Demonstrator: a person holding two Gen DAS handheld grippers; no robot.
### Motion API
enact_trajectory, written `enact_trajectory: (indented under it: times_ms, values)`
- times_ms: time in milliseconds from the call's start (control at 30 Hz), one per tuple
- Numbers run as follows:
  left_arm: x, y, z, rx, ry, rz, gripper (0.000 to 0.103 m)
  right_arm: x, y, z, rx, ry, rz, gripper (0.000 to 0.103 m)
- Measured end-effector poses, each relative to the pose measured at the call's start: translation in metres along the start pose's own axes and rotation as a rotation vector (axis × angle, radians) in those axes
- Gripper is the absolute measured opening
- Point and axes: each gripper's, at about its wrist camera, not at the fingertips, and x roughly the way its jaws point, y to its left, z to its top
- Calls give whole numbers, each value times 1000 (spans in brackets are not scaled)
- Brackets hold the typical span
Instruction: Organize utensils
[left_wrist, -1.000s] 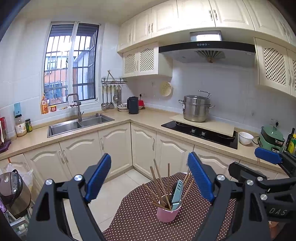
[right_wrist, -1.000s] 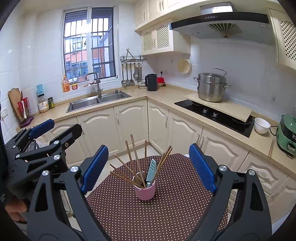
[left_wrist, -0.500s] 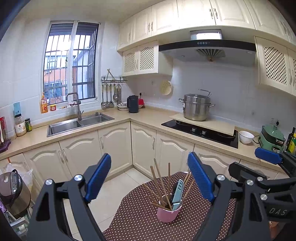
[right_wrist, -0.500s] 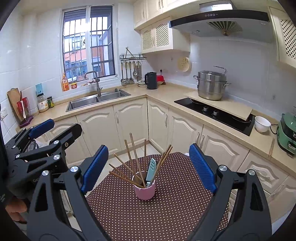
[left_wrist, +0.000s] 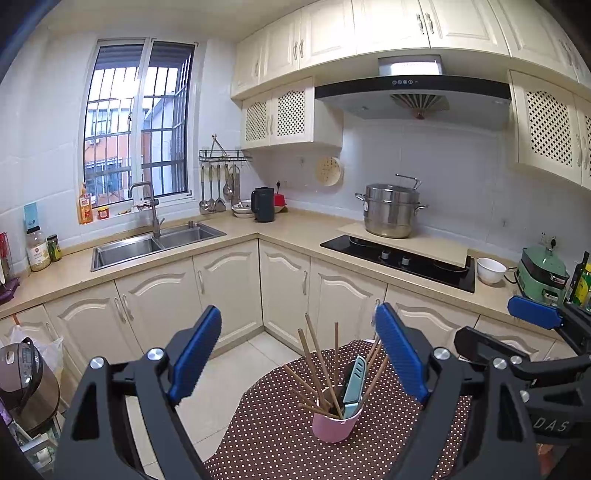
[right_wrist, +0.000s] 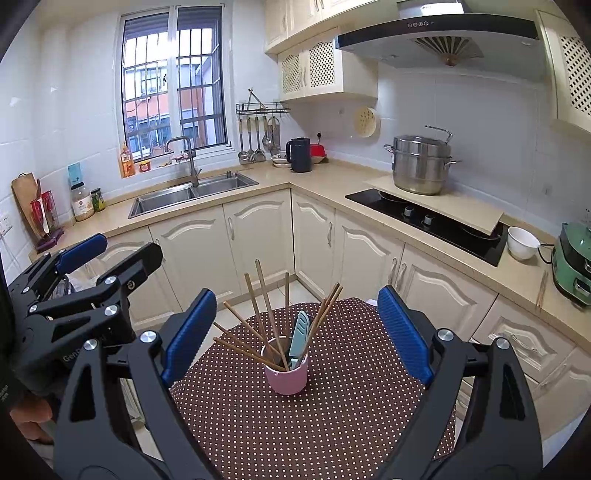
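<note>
A pink cup (left_wrist: 336, 424) (right_wrist: 286, 376) stands on a small table with a brown polka-dot cloth (left_wrist: 280, 443) (right_wrist: 332, 406). It holds several wooden chopsticks (left_wrist: 317, 362) (right_wrist: 266, 306) and a light blue knife (left_wrist: 354, 384) (right_wrist: 298, 338), blade down. My left gripper (left_wrist: 299, 354) is open and empty, held above and short of the cup. My right gripper (right_wrist: 295, 332) is open and empty, also raised short of the cup. Each gripper shows at the edge of the other's view.
An L-shaped kitchen counter runs behind the table, with a sink (left_wrist: 155, 245), a black kettle (left_wrist: 263, 204), a steel pot (left_wrist: 389, 210) on a board by the hob, a white bowl (left_wrist: 490, 270) and a green cooker (left_wrist: 543, 271). A rice cooker (left_wrist: 22, 384) sits low left.
</note>
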Motion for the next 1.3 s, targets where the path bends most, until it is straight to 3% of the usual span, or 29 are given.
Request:
enact_trajectory:
  times_ms: [1300]
  values:
    - [10,3,0,9,20,-8,84,7,-3,-1,4,17,-2,88]
